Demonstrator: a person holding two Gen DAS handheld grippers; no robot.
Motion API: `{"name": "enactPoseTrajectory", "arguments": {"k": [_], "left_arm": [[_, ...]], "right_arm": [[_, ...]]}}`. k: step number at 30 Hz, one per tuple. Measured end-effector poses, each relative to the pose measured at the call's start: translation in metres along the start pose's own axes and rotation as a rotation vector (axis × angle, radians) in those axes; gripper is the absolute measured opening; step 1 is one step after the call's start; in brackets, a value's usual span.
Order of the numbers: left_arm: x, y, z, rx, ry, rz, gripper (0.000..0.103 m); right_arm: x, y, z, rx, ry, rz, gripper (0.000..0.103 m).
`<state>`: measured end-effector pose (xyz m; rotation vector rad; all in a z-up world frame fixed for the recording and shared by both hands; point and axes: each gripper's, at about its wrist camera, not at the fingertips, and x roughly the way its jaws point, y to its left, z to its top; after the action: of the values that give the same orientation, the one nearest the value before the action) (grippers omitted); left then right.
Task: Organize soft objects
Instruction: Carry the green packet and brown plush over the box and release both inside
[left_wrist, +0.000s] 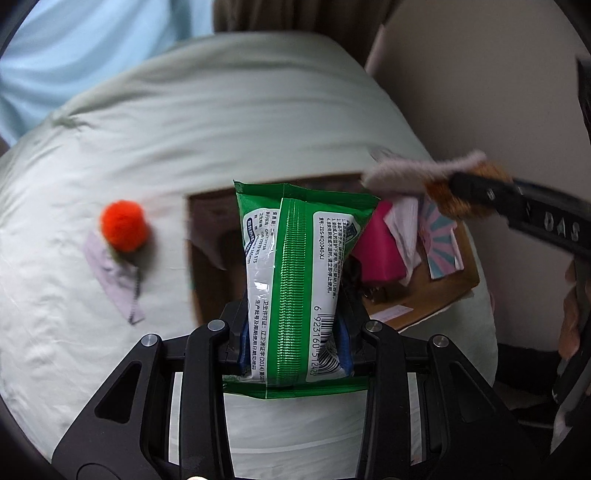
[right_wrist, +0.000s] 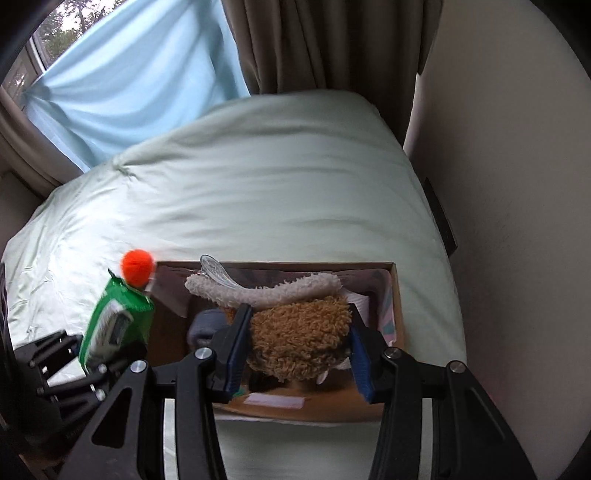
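While jaws grip tissue pack (left_wrist: 291, 280) and plush toy (right_wrist: 299, 339) – cardboard box (right_wrist: 397, 295) below, orange pompom (left_wrist: 123, 230) beside

The right gripper (right_wrist: 301, 354) clamps a brown plush toy (right_wrist: 301, 338) over an open cardboard box (right_wrist: 397, 295) on a pale green bed (right_wrist: 258, 177); at left, the left gripper (right_wrist: 92, 354) holds a green packet (right_wrist: 114, 321); an orange pompom (right_wrist: 137, 272) lies behind it.

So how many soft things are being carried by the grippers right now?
2: a green wipes pack clamped in the left gripper, and a brown plush toy in the right gripper, above the cardboard box.
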<state>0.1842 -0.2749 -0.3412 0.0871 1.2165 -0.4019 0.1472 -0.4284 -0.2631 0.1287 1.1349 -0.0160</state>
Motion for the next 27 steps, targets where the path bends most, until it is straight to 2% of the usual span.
{"name": "enactPoseTrajectory", "arguments": {"k": [4, 8, 13, 14, 15, 16, 17, 18, 20, 27], "left_arm": [[0.035, -0.026, 0.003, 0.060, 0.063, -0.003, 0.032], [0.059, -0.033, 0.006, 0.075, 0.112, -0.008, 0.032], [0.067, -0.034, 0.007, 0.103, 0.127, -0.001, 0.034], [0.066, -0.035, 0.009, 0.102, 0.127, -0.005, 0.039], [0.063, -0.036, 0.008, 0.098, 0.130, -0.011, 0.065], [0.061, -0.037, 0.009, 0.096, 0.131, -0.010, 0.101], [0.057, -0.037, 0.009, 0.099, 0.127, -0.011, 0.102], [0.054, -0.036, 0.009, 0.108, 0.113, -0.016, 0.103], [0.050, -0.034, 0.006, 0.128, 0.118, 0.005, 0.102], [0.028, -0.017, -0.002, 0.085, 0.104, 0.023, 0.103]], "right_arm": [[0.029, -0.011, 0.006, 0.006, 0.045, 0.008, 0.044], [0.054, -0.018, 0.009, 0.015, 0.081, 0.018, 0.044], [0.067, -0.028, 0.007, 0.055, 0.109, 0.021, 0.047], [0.068, -0.031, 0.007, 0.067, 0.110, 0.022, 0.048], [0.069, -0.034, 0.007, 0.085, 0.118, 0.027, 0.052], [0.069, -0.037, 0.006, 0.100, 0.122, 0.035, 0.055], [0.067, -0.039, 0.006, 0.111, 0.117, 0.041, 0.064], [0.064, -0.041, 0.006, 0.121, 0.102, 0.044, 0.082], [0.060, -0.043, 0.005, 0.125, 0.085, 0.043, 0.100], [0.047, -0.040, -0.006, 0.106, 0.075, 0.053, 0.101]]}}
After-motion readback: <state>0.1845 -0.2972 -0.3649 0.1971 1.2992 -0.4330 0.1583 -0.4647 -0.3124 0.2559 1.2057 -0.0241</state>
